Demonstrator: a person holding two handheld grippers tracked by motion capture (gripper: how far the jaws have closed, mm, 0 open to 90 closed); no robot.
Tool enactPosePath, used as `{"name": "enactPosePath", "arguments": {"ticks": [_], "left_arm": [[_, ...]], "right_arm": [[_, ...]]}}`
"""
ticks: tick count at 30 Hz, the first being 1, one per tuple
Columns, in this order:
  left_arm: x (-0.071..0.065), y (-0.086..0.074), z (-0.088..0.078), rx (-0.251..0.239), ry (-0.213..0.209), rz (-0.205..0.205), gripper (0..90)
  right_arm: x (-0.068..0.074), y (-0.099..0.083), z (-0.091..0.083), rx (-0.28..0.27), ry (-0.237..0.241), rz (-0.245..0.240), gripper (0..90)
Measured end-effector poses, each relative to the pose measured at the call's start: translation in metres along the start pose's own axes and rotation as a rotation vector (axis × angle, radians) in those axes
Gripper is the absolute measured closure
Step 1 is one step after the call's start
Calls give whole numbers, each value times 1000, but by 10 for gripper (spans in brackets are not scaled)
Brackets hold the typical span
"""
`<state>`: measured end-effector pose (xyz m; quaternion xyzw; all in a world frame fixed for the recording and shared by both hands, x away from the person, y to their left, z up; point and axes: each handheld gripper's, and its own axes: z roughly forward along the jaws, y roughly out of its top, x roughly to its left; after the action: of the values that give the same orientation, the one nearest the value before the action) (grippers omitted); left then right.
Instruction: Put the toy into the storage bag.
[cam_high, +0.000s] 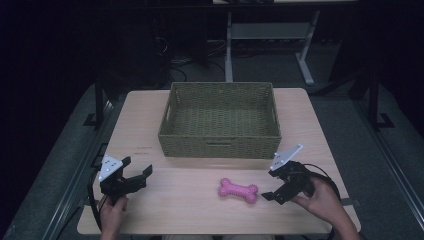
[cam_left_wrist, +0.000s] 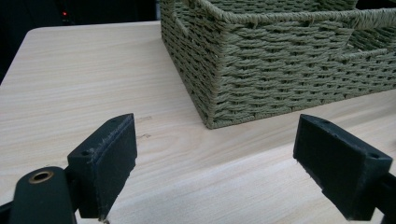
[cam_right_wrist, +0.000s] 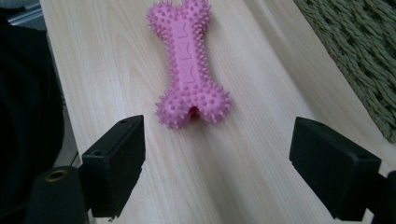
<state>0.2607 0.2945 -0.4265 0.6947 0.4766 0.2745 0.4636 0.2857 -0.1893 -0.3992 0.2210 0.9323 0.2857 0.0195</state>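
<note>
dark lab, desk frames (cam_high: 265, 35), floor cables (cam_high: 175, 55)

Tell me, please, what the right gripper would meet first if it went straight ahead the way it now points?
Most likely the pink bone toy: it lies just ahead of the open right gripper, roughly centred between the jaws, though the remaining gap is hard to judge.

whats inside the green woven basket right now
From the high view, the basket appears empty: only its woven floor shows. The strip of floor right behind its near wall is hidden. The pink bone toy lies outside it, on the table.
</note>
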Motion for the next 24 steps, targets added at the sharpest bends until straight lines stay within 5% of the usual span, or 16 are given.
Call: {"name": "enactPosePath", "arguments": {"ticks": [24], "left_arm": [[3, 0, -2, -7, 2, -16, 130]], "right_arm": [[8, 47, 27, 70, 67, -116, 221]]}}
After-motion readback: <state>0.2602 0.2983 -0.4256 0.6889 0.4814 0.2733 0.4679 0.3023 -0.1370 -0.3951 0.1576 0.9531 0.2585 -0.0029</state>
